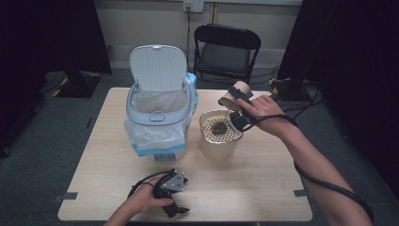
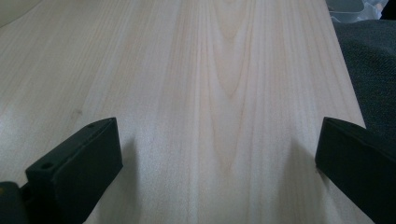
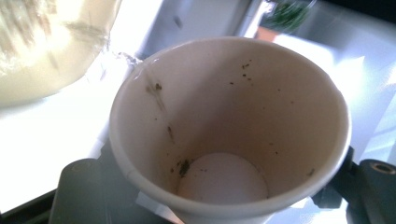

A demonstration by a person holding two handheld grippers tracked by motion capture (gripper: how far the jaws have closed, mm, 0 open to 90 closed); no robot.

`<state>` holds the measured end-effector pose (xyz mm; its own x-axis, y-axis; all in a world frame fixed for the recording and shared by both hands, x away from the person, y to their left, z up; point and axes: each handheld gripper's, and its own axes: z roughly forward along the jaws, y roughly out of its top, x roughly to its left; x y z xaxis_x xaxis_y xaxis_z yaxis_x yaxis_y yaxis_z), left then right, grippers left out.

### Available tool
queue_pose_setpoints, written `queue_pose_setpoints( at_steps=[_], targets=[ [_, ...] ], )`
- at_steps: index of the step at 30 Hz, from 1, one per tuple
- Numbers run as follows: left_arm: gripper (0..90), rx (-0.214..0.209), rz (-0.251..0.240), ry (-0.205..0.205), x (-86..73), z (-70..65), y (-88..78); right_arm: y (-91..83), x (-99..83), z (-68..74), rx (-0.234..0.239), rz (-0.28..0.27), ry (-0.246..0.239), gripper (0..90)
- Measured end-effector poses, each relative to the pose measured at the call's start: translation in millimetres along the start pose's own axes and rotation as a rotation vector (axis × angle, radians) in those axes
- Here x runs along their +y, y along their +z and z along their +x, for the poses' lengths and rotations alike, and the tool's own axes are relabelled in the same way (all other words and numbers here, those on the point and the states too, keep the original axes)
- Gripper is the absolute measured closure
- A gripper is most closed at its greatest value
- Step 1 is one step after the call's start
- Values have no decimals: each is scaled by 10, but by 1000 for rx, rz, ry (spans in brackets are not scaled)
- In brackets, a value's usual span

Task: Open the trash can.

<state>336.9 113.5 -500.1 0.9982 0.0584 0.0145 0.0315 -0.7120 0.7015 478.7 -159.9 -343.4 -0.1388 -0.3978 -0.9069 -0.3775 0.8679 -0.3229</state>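
My right gripper [image 1: 237, 99] is shut on a brown paper cup [image 1: 230, 97], held tipped on its side above the far right of the table. In the right gripper view the cup [image 3: 233, 121] sits between the black jaws, its inside empty apart from dark specks and streaks. Just below it stands a cream container with a perforated strainer top [image 1: 217, 134] that carries a dark clump of residue [image 1: 219, 127]. My left gripper [image 1: 175, 197] rests on the table near the front edge. Its jaws stand wide apart over bare wood [image 2: 219, 116], with nothing between them.
A light blue bin [image 1: 157, 113] with its lid raised and a clear bag liner stands at the table's back left. Behind the table is a black folding chair [image 1: 226, 52]. Cables lie on the floor at the right. Dark carpet surrounds the table.
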Motion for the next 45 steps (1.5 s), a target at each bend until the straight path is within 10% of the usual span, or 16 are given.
queue_pose_setpoints(
  at_steps=[2, 7, 17, 25, 45],
  targets=[
    [0, 2, 3, 1, 1, -1, -2, 0, -110, -81, 74, -53, 251, 279],
    [0, 0, -2, 4, 0, 2, 1, 37, -335, -158, 219, -155, 671, 279],
    [0, 0, -2, 3, 0, 2, 1, 141, -521, -80, 425, -274, 1175, 278],
    [0, 0, -2, 3, 0, 2, 1, 193, -581, -101, 520, -327, 1372, 277],
    [0, -1, -3, 2, 0, 0, 3, 272, -612, -147, 573, -384, 1500, 274]
  ],
)
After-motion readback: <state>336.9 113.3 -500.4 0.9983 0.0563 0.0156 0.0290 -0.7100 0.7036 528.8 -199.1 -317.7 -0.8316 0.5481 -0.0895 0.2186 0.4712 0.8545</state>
